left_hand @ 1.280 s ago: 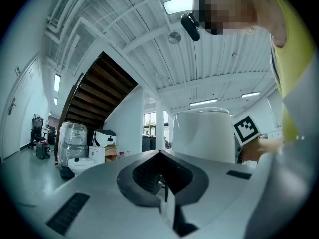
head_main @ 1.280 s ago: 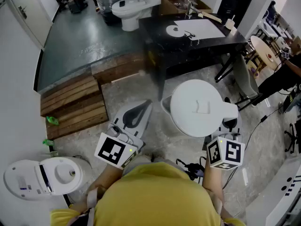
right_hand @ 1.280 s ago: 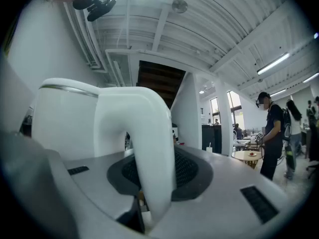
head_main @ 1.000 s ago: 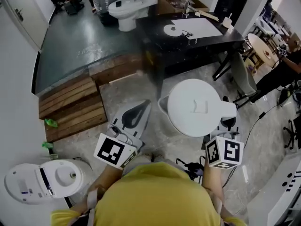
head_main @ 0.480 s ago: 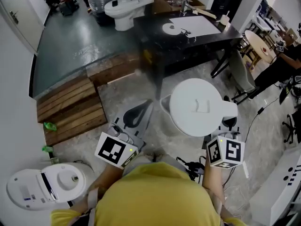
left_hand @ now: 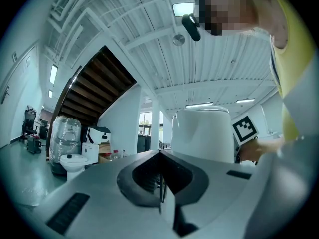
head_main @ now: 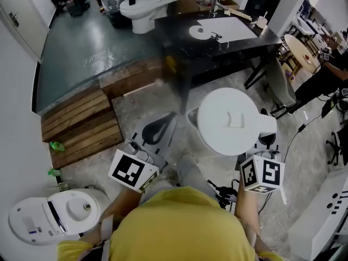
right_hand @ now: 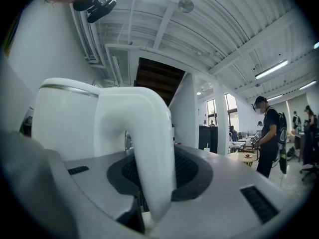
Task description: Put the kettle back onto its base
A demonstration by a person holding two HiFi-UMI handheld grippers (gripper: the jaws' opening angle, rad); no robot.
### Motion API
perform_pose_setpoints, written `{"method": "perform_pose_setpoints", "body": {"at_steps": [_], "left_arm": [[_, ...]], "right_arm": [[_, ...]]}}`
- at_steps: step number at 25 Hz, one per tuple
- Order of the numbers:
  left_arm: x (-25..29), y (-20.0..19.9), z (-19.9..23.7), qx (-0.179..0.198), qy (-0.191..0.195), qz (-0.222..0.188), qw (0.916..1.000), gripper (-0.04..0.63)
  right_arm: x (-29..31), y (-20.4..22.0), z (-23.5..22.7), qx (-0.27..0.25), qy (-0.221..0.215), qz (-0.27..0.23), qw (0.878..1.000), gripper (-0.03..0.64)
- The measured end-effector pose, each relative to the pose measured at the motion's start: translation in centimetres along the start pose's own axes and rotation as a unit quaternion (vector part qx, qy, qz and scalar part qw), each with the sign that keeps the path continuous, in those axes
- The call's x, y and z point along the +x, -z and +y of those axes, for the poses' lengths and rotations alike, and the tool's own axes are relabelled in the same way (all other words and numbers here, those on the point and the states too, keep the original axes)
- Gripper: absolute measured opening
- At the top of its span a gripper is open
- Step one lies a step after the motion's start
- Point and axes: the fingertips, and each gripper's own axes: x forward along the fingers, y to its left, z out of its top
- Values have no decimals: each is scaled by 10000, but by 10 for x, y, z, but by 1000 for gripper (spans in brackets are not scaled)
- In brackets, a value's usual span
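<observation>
- Kettle (head_main: 231, 123): white, lid closed, upright, seen from above in the head view. It is carried in the air over the stone floor (head_main: 141, 105), on the near side of the black worktop (head_main: 174, 29) and well apart from it.
- Handle (right_hand: 149, 143): white loop on the kettle's right side. In the right gripper view it stands between that gripper's jaws, with the kettle body to its left.
- Right gripper (head_main: 265, 141): jaws closed on the handle, their pads pressing it from both sides, so this gripper alone bears the kettle.
- Left gripper (head_main: 169, 121): jaws brought together with nothing between them. It is held near the kettle's left side but apart from it. In the left gripper view the kettle body rises beyond the tips, to their right.
- Base (head_main: 199, 33): round white disc lying on the worktop beside a white sheet (head_main: 231, 29). The kettle is not on it.
- Surroundings: wooden pallet (head_main: 81, 124) on the floor to the left, toilet (head_main: 142, 5) beyond it, and white lidded appliance (head_main: 51, 216) at the lower left. A person in dark clothes (head_main: 326, 83) is at the right edge, next to a small round table (head_main: 307, 56).
</observation>
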Motion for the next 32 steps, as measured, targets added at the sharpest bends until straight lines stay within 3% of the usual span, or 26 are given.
{"method": "perform_pose_setpoints", "body": {"at_steps": [20,32], "left_arm": [[130,16,70,20,-40,-31,10000,8],[199,19,91,97,-356,-68,9993,8]], "right_arm": [[148,13,-53,18,-140,10,9999,107],[220,18,-94,13,-384,-17,9993,107]]}}
